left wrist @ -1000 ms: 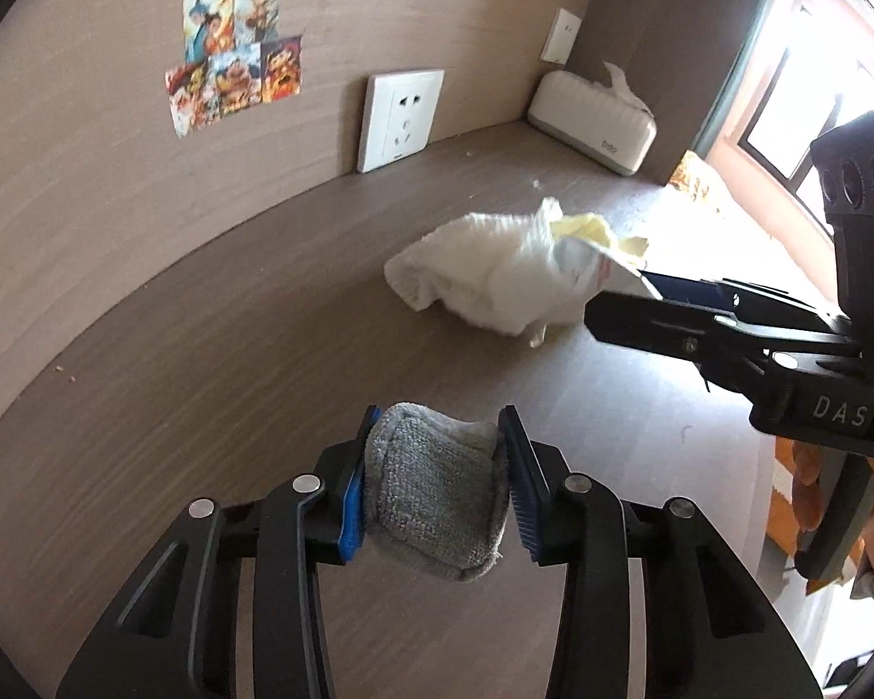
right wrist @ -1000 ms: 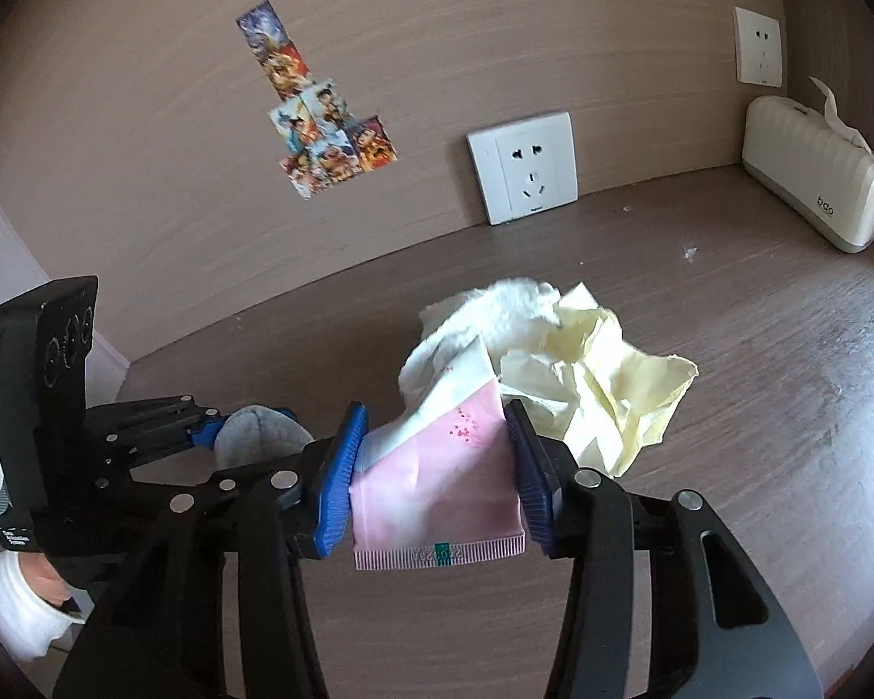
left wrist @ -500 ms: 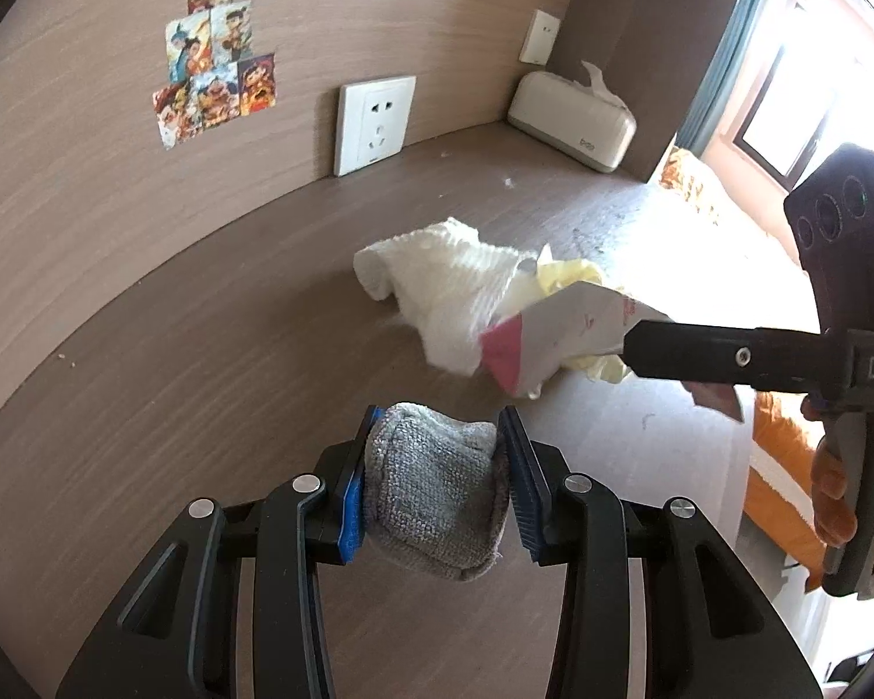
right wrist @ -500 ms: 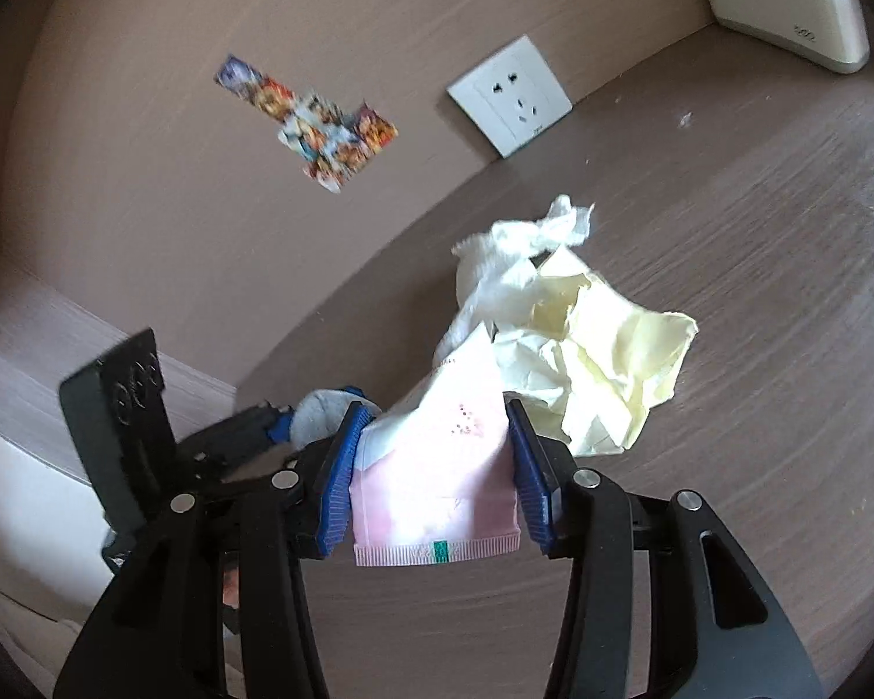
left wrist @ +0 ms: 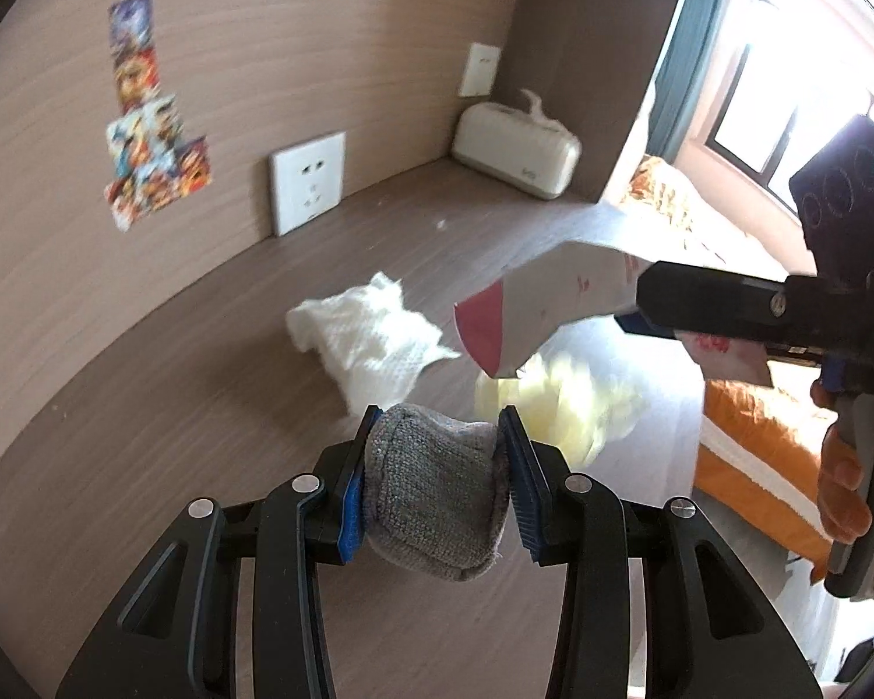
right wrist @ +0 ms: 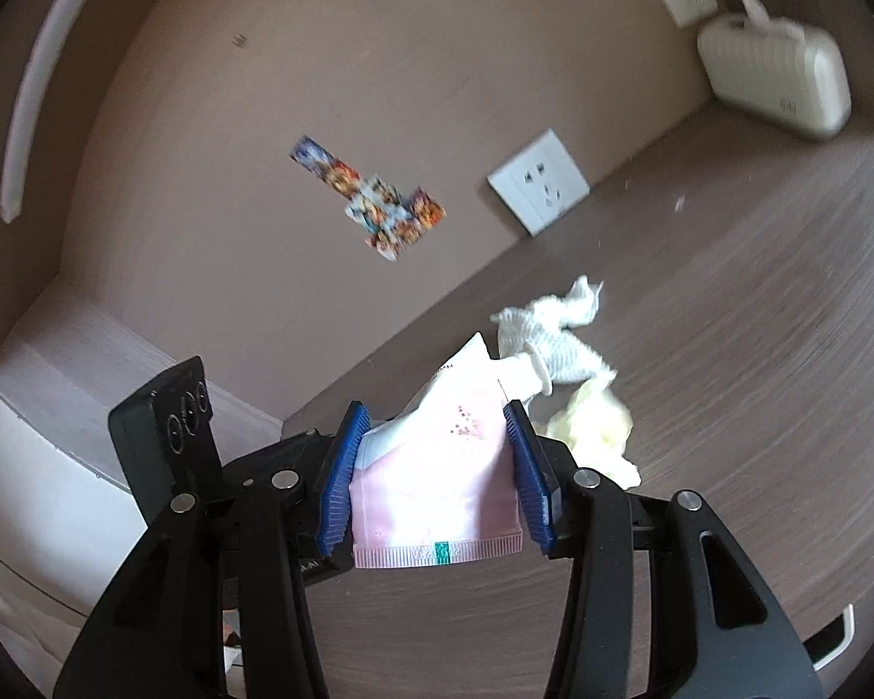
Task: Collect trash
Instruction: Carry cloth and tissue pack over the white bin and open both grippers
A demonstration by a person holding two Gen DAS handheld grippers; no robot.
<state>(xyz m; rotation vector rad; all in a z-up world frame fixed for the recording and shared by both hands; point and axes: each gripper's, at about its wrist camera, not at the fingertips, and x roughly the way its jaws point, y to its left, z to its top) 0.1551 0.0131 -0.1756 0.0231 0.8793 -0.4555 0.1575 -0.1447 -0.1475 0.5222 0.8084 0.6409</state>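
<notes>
My left gripper [left wrist: 437, 483] is shut on a folded grey cloth [left wrist: 434, 501], held above the brown desk. My right gripper [right wrist: 434, 477] is shut on a pink and white plastic wrapper [right wrist: 437, 495], lifted off the desk; the wrapper also shows in the left wrist view [left wrist: 547, 309], held by the right gripper at the right. On the desk lie a crumpled white tissue [left wrist: 367, 338] and a crumpled yellow paper [left wrist: 559, 402], side by side; they show in the right wrist view too, the tissue [right wrist: 553, 332] behind the yellow paper [right wrist: 594, 431].
A cream tissue box [left wrist: 515, 148] stands in the desk's back corner. A white wall socket [left wrist: 307, 183] and stickers [left wrist: 145, 145] are on the back wall. The desk's front edge [right wrist: 839, 635] is close at the right, with a bed with orange bedding [left wrist: 751, 454] beyond.
My right gripper has lifted the pink wrapper up and away from the tissue and yellow paper. My left gripper has drawn back slightly, still holding the grey cloth.
</notes>
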